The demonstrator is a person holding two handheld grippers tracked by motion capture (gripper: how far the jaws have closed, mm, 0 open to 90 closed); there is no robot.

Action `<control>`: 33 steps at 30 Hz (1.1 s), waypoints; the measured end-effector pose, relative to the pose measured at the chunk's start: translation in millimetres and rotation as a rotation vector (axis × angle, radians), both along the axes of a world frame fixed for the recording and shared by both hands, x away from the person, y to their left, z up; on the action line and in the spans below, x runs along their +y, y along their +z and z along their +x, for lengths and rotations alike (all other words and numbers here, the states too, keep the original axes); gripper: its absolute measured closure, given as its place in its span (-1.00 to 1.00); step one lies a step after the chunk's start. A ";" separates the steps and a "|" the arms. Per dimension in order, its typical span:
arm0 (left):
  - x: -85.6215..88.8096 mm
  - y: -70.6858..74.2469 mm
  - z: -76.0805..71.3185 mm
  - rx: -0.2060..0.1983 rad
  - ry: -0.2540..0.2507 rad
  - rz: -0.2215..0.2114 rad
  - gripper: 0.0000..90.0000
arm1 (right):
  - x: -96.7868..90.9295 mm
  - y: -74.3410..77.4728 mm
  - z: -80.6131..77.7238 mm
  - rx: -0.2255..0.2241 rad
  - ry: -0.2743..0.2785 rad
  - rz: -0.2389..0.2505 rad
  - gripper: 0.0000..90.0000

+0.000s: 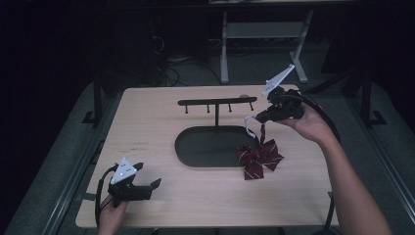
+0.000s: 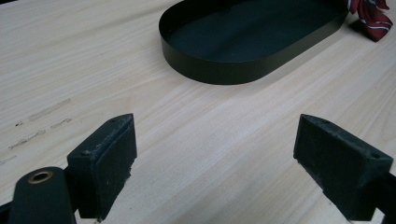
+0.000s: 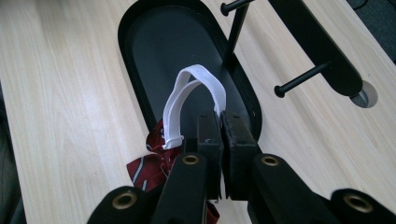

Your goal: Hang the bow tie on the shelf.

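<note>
Right gripper [image 1: 255, 119] clamped on white elastic strap [image 3: 198, 88] of red striped bow tie [image 1: 258, 157]; bow hangs at right end of black tray [image 1: 195, 147], touching table [image 1: 147, 122]. Left gripper [image 1: 147, 177] open, near-left.

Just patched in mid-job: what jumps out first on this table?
The red striped bow tie hanging by its white strap from the shut right gripper, beside the black oval tray. Behind the tray rises a black peg rack. The left gripper sits open at the near left.

dark room, grey desk frame [image 1: 264, 34] behind
</note>
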State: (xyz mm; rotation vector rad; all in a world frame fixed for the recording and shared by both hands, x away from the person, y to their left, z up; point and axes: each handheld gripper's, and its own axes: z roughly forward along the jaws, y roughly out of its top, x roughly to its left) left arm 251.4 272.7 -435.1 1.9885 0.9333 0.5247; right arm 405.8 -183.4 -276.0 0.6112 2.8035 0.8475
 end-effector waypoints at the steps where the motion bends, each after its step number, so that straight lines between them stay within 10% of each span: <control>1: 0.1 0.0 0.0 -0.001 0.000 -0.001 -0.71 | 0.2 0.1 1.0 -0.004 0.003 -0.002 0.93; 33: -0.4 -0.5 0.9 0.004 -0.003 -0.003 -0.71 | 1.7 12.4 28.2 0.011 -0.048 -0.012 0.93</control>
